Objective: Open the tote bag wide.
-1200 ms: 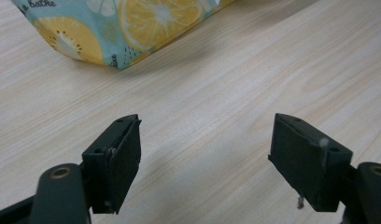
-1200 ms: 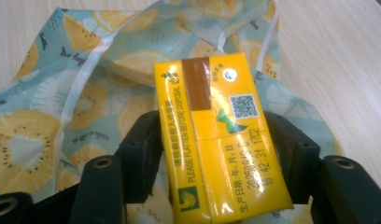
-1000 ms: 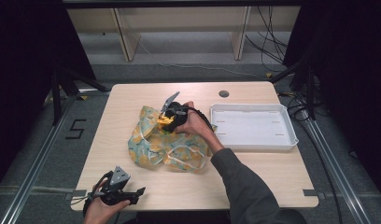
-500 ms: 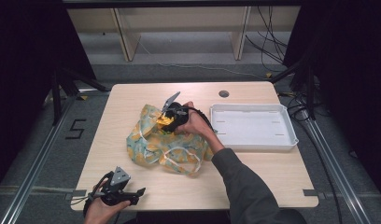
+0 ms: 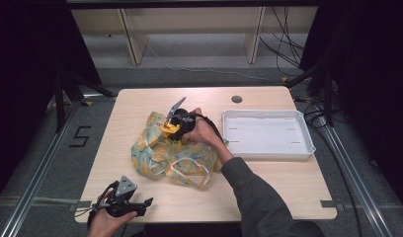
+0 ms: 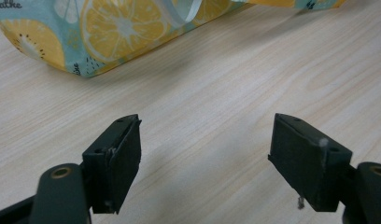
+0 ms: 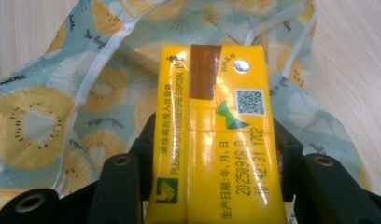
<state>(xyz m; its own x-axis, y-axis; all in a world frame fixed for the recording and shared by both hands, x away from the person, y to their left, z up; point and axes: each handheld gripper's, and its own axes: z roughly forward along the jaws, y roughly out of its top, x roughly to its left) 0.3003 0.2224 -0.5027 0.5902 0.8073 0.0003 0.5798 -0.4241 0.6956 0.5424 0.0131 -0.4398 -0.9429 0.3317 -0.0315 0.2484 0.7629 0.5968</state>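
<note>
Yellow carton (image 7: 216, 135) — gripped by the right gripper's (image 5: 174, 126) just-closing fingers above the fruit-print bag (image 5: 160, 155) at mid-table (image 5: 288, 187); left gripper (image 6: 216, 163) — fingers open over bare wood near the front edge.

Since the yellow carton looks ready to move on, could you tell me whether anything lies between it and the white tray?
Nothing visible does. The right gripper is shut on the yellow carton above the fruit-print bag, and the bare table runs from there to the white tray.
</note>
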